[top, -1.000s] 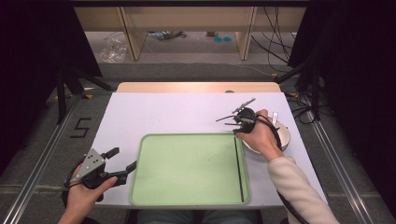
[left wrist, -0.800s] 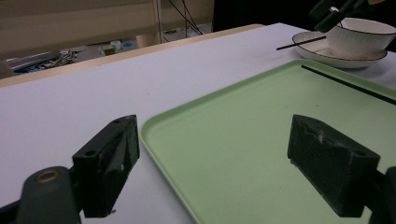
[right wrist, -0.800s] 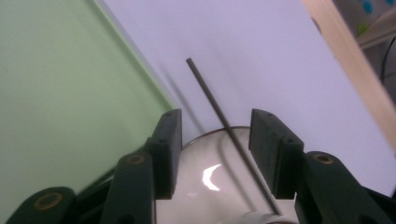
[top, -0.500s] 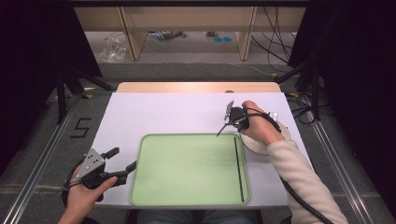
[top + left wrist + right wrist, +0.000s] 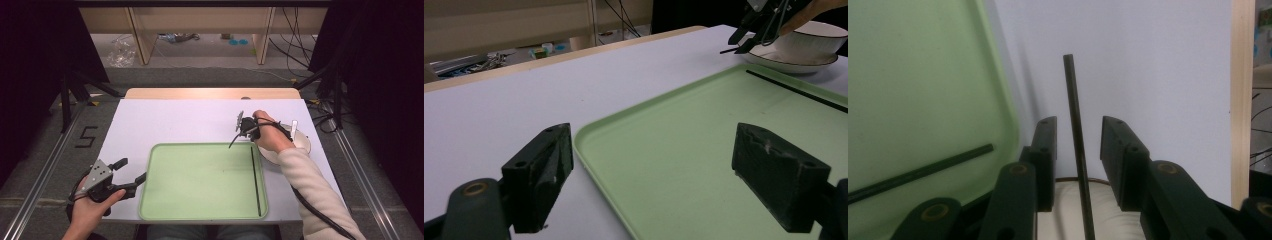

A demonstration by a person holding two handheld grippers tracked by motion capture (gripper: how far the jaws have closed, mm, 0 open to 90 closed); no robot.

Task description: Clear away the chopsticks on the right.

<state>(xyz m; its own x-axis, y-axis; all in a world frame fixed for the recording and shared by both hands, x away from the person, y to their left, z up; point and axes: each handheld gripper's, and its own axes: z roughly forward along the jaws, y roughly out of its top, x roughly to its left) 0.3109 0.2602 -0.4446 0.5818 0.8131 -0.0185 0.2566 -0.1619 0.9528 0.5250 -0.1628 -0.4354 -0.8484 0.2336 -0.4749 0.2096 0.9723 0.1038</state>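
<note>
Now we note the right gripper [image 5: 239,131] has swung from bowl [image 5: 300,141] toward tray [image 5: 200,212], jaws straddling, not clamping, a second chopstick [image 5: 1076,140]; left gripper [image 5: 131,174] idles open beside tray, suggesting placement follows.

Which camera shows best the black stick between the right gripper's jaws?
The right gripper view: the loose chopstick stands between the parted jaws of the right gripper, above the bowl. The high view shows it as a thin dark line; the left gripper view shows a small far tip.
</note>
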